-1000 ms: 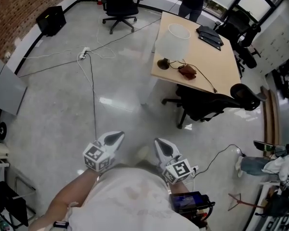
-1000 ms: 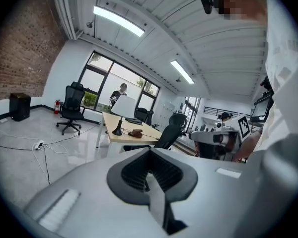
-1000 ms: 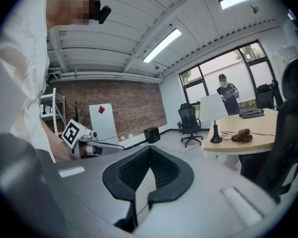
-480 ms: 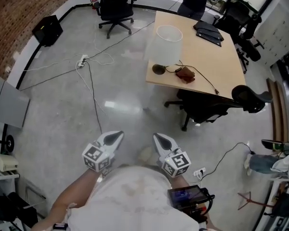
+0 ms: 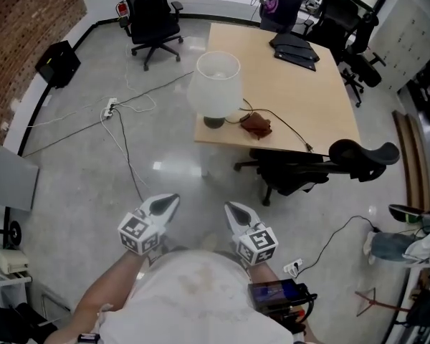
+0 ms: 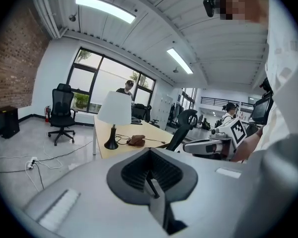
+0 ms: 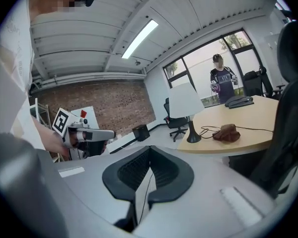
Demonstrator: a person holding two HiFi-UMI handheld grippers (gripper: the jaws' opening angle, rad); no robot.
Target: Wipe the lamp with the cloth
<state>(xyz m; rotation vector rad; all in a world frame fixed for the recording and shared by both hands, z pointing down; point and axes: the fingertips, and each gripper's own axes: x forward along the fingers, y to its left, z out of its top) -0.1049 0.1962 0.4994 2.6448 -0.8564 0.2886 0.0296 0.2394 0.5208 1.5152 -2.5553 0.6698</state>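
Two grippers, each with jaws closed and nothing between them: I read the left gripper (image 5: 166, 202) and the right gripper (image 5: 233, 211) side by side above the floor (image 5: 86, 185), well apart from the work. One table (image 5: 322, 99) stands ahead. It carries one lamp (image 5: 215, 83) with a white shade and one brown cloth (image 5: 257, 123), lying just beside the lamp's base. One black office chair (image 5: 308, 165) sits at the table's near edge.

No legible words or numbers are showing. The left gripper (image 5: 165, 203) and right gripper (image 5: 233, 211) are carrying only square coded markers (image 5: 138, 233).
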